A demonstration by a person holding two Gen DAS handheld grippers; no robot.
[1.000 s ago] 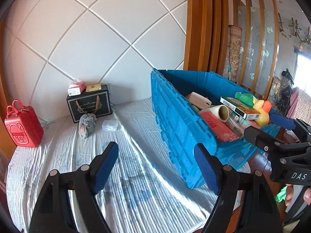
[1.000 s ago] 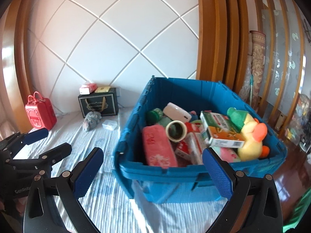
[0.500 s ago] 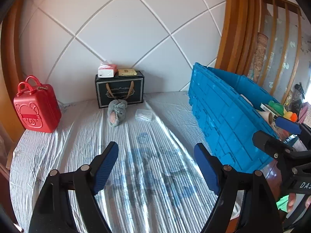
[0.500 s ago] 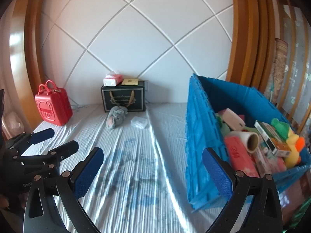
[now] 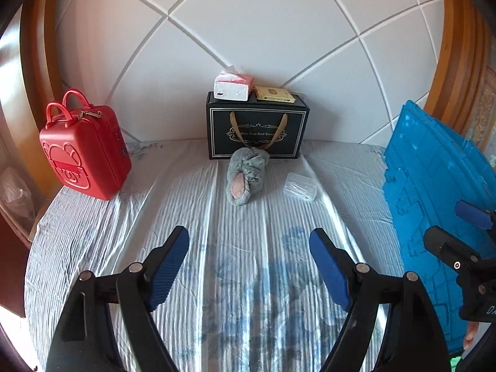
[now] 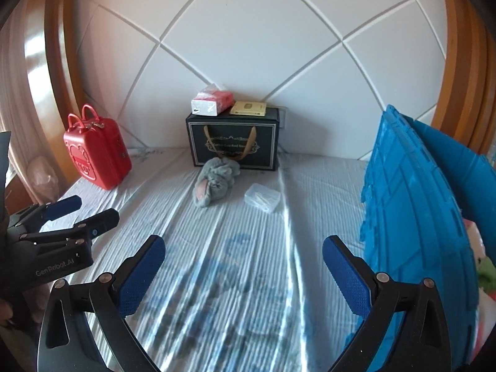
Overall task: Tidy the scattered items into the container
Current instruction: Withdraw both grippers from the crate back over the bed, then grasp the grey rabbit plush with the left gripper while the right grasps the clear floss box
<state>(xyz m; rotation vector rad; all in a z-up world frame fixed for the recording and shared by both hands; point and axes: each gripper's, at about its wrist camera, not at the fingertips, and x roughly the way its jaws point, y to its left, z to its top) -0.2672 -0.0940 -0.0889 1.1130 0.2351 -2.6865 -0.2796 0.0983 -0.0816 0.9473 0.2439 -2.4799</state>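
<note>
On the striped bed sheet (image 5: 192, 204), your left gripper (image 5: 249, 263) and right gripper (image 6: 243, 266) both gape empty, so reach next for the plush (image 5: 245, 175) or the apparently clear box (image 5: 300, 186), left of the crate (image 5: 434, 204).

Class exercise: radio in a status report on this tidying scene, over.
Both hand-held grippers, left and right, open, empty. Grey plush toy and clear box lie outside blue crate. Path clear.

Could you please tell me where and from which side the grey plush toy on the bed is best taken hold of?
Grip the grey plush toy across its narrow middle, coming from above and in front. It lies lengthwise toward the black box, so both long flanks look free, and the soft body should compress.
</note>
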